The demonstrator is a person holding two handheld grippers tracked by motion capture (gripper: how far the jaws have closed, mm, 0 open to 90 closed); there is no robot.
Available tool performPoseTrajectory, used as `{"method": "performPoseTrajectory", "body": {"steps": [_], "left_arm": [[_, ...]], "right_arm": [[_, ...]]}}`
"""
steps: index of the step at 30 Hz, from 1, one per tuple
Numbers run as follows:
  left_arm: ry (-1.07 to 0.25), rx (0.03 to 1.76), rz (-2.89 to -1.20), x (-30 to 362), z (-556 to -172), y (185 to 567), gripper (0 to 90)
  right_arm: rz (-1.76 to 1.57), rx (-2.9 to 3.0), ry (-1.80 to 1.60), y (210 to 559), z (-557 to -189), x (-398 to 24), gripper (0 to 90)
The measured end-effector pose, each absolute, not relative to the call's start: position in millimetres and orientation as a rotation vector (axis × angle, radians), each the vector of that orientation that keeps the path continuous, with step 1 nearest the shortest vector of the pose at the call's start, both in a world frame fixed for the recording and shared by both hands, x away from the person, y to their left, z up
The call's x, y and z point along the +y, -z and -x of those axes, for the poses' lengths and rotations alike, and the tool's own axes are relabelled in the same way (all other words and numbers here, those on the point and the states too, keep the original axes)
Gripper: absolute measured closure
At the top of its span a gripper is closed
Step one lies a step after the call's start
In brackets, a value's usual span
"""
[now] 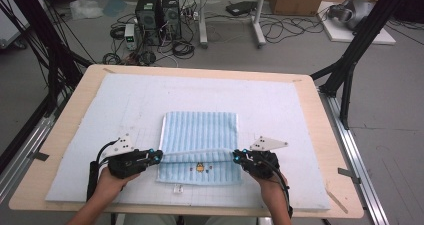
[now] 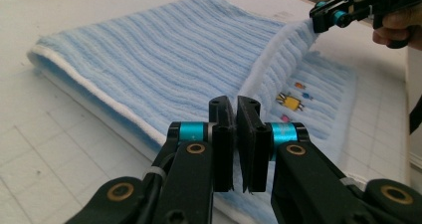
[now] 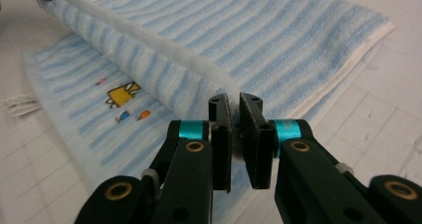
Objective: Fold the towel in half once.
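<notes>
Lying near the middle of the white foam mat point(image 1: 100, 135) is a light blue ribbed towel point(image 1: 200, 130), white-edged, with small embroidered figures point(image 1: 199, 169) on its near part. A fold of it is lifted into a taut ridge between both grippers. The left gripper point(image 1: 158, 156) pinches the fold's left end, the right gripper point(image 1: 235, 156) its right end, jaws nearly together on cloth. Whatever lies beneath the raised fold is hidden, and the embroidery is too small to read.

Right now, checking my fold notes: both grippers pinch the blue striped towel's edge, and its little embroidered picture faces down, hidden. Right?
Not hidden: the embroidered picture faces up on the towel, as the high view shows. The left gripper and right gripper do pinch its edge.
</notes>
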State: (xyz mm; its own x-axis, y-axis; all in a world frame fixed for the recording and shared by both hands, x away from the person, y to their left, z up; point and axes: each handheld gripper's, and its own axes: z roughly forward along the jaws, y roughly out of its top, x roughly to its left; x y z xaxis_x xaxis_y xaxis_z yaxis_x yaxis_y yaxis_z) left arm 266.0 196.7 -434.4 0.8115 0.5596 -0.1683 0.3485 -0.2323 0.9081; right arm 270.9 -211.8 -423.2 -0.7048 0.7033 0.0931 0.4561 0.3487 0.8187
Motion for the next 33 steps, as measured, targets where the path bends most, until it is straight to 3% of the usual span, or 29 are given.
{"method": "performPoseTrajectory", "body": {"steps": [14, 15, 17, 20, 24, 33], "left_arm": [[-0.217, 0.680, -1.892, 196.0, -238.3, 441.5, 83.8], [-0.210, 0.704, -1.892, 196.6, -239.1, 442.9, 80.3], [-0.203, 0.751, -1.882, 197.6, -241.3, 443.5, 63.7], [-0.226, 0.764, -1.858, 201.2, -243.4, 440.9, 58.9], [-0.243, 0.777, -1.840, 205.7, -247.1, 439.2, 59.0], [-0.291, 0.839, -1.825, 211.7, -259.1, 439.1, 59.0]], "right_arm": [[-1.061, 2.344, -1.247, 426.6, -233.2, -214.8, 81.1], [-1.062, 2.354, -1.244, 426.9, -232.5, -214.7, 77.9], [-1.070, 2.360, -1.271, 425.5, -230.6, -216.8, 71.8], [-1.080, 2.330, -1.379, 420.5, -229.9, -221.4, 68.4], [-1.083, 2.259, -1.510, 414.9, -232.8, -224.6, 65.9], [-1.033, 2.497, -1.163, 444.0, -242.3, -199.6, 68.6]]}}
